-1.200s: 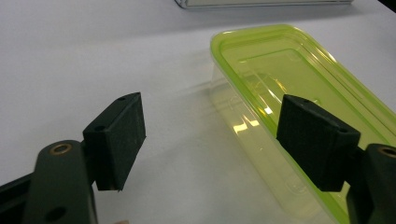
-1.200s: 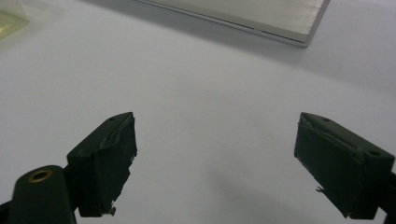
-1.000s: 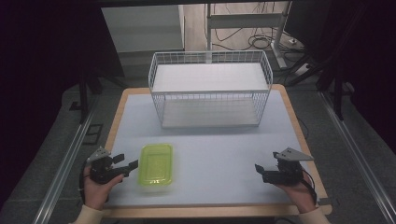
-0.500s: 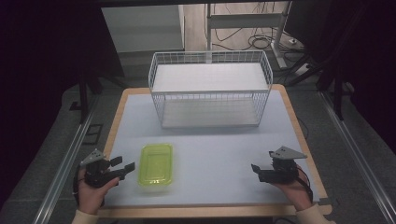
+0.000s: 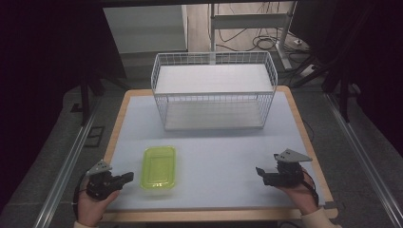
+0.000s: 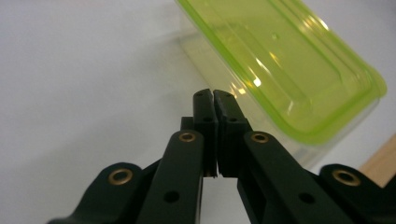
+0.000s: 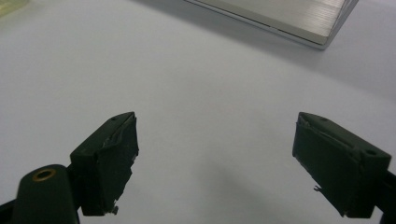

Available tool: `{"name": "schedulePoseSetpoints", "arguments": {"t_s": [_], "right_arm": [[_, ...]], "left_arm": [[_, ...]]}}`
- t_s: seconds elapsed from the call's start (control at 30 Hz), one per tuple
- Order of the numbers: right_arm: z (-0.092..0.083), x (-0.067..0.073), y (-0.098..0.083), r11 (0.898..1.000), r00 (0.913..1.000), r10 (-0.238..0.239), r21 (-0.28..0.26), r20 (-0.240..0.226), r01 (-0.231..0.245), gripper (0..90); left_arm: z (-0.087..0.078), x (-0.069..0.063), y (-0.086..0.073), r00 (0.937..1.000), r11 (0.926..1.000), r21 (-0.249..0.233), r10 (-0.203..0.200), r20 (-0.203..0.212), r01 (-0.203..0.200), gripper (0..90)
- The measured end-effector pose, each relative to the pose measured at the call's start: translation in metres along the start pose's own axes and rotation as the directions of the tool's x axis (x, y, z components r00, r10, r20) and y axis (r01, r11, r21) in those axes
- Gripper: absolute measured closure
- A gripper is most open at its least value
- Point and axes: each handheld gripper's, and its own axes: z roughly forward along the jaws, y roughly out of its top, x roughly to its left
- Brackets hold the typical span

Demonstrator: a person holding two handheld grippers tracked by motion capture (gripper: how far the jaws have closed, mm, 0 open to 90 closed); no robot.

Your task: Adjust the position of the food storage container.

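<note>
A clear box with a lime-green lid (image 5: 159,167) lies on the white table near the front left; in the left gripper view the same box (image 6: 285,70) fills the upper right. My left gripper (image 5: 127,177) sits just left of the box, apart from it. Its jaws have just been closing and now meet with nothing between them; the left gripper's tips (image 6: 214,95) point at the box's near side. My right gripper (image 5: 261,171) rests at the front right, far from the box. The right gripper (image 7: 215,154) stands open over bare table.
A white wire basket (image 5: 214,95) stands at the back middle of the table; the basket's base edge (image 7: 289,23) crosses the top of the right gripper view. The wooden table rim (image 5: 214,216) runs along the front. Metal rails flank both sides.
The left gripper's jaws have gone from open to shut, and the left hand has drawn slightly back toward the front left corner. The right hand has stayed put.
</note>
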Motion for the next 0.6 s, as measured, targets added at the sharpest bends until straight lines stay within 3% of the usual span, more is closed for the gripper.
{"name": "schedulePoseSetpoints", "arguments": {"t_s": [0.23, 0.4, 0.6], "right_arm": [[0.001, 0.001, 0.0, 1.0, 0.9999, -0.005, 0.005, 0.013, 0.004, 14.9], [0.001, 0.003, 0.0, 1.0, 0.9998, -0.016, 0.008, 0.014, 0.016, 15.0], [0.002, 0.004, 0.0, 1.0, 0.9996, -0.024, 0.012, 0.018, 0.024, 15.0]], "left_arm": [[0.008, -0.007, -0.009, 0.9997, 0.9982, 0.056, 0.019, 0.016, -0.02, 89.5], [0.015, -0.015, -0.009, 0.9978, 0.9949, 0.091, 0.039, 0.055, -0.044, 89.7], [0.019, -0.019, -0.008, 0.9958, 0.9929, 0.107, 0.044, 0.08, -0.052, 89.8]]}}
